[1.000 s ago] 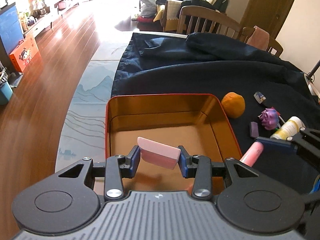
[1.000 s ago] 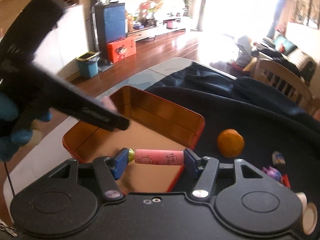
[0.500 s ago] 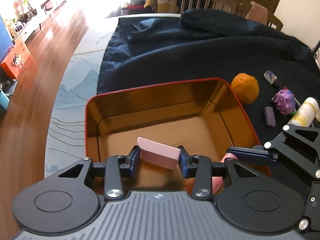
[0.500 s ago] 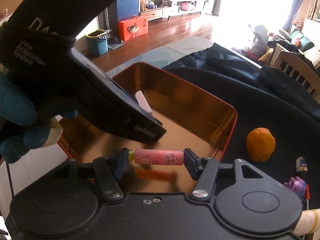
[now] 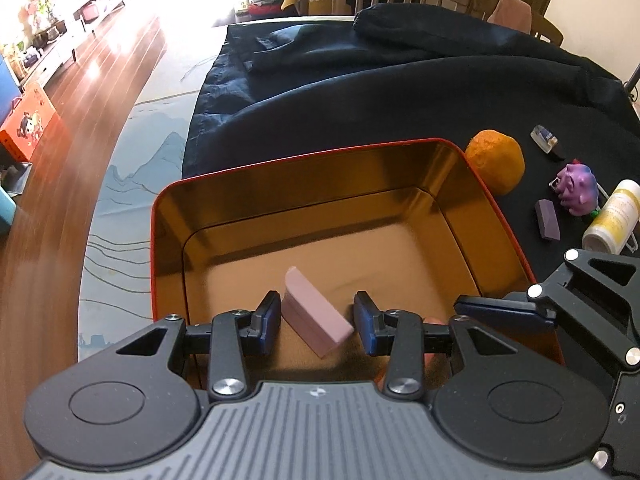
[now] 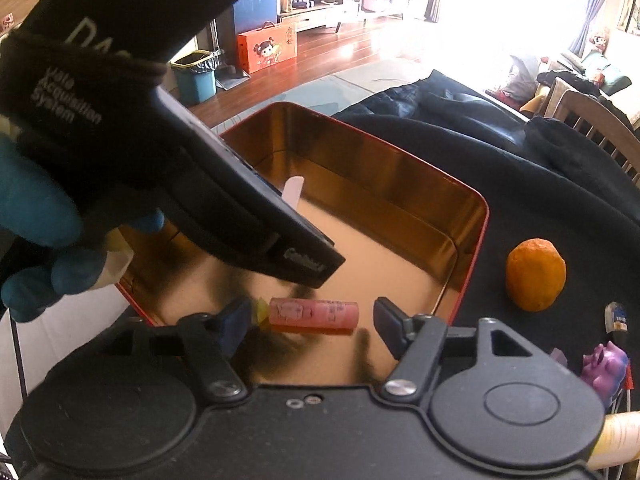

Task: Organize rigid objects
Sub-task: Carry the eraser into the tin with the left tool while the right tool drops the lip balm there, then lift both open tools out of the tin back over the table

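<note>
A red tin (image 5: 304, 184) with a gold inside stands on the dark cloth. My left gripper (image 5: 316, 320) is low over the tin's floor. It is shut on a slanted pink block (image 5: 308, 308). In the right wrist view my right gripper (image 6: 310, 316) hangs inside the same tin (image 6: 360, 176), and its jaws are opening. A pink cylinder (image 6: 314, 313) with a yellow tip lies between them. The tip rests against the left pad, and the right pad stands clear of the other end. The left gripper's body (image 6: 224, 184) crosses that view, held by a blue-gloved hand (image 6: 32, 216).
To the right of the tin, on the navy cloth (image 5: 400, 92), lie an orange (image 5: 496, 160), a purple toy (image 5: 578, 188), a purple block (image 5: 547, 220), a white and yellow bottle (image 5: 610, 216) and a small capsule (image 5: 546, 140). Wooden chairs stand behind the table. The table's edge runs along the left.
Both grippers have sunk into the tin. The right jaws have widened and the right pad has come off the pink cylinder. The pink block has turned more slanted between the left pads.
</note>
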Demonstrator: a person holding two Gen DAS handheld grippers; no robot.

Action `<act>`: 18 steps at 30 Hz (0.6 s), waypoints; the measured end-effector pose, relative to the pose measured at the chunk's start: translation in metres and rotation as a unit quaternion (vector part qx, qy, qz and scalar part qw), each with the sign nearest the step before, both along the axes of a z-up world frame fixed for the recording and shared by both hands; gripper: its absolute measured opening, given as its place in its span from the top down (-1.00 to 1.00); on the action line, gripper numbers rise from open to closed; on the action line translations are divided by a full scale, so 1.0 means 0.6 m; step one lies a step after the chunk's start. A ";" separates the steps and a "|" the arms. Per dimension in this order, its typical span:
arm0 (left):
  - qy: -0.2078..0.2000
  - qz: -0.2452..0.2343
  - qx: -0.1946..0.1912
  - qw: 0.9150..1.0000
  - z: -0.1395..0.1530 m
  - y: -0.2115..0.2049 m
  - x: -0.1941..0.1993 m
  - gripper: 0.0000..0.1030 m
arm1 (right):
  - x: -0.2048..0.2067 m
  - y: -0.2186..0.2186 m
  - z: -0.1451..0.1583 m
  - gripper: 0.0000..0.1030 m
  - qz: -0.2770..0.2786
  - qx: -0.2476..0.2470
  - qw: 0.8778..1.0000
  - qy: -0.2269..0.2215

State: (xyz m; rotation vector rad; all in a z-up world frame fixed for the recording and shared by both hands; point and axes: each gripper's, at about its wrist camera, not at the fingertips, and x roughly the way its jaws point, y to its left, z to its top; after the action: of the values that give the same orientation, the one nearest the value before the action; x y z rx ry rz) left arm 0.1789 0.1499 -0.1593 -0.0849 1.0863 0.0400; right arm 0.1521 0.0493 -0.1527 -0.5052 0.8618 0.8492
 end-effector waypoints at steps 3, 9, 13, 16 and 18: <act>-0.002 0.004 -0.005 1.000 0.003 0.002 -0.002 0.23 | -0.002 -0.006 0.004 -0.33 -0.001 0.006 1.000 -0.004; -0.013 0.005 -0.014 1.000 0.016 0.001 -0.016 0.07 | -0.004 -0.028 0.019 -0.40 -0.019 0.032 0.999 -0.005; -0.028 0.008 -0.019 0.999 0.031 -0.001 -0.029 0.02 | -0.005 -0.048 0.033 -0.44 -0.035 0.055 0.998 -0.006; -0.042 -0.001 -0.014 0.999 0.046 -0.009 -0.041 0.01 | -0.008 -0.063 0.047 -0.46 -0.044 0.073 0.996 -0.009; -0.051 -0.001 -0.013 0.999 0.057 -0.013 -0.049 0.00 | -0.012 -0.075 0.056 -0.51 -0.047 0.083 0.995 -0.015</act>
State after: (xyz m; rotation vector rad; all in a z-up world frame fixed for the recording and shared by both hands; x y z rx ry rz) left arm 0.1496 0.1422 -0.1251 -0.1089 0.9848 0.0193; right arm 0.1447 0.0043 -0.1191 -0.3287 0.7745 0.8175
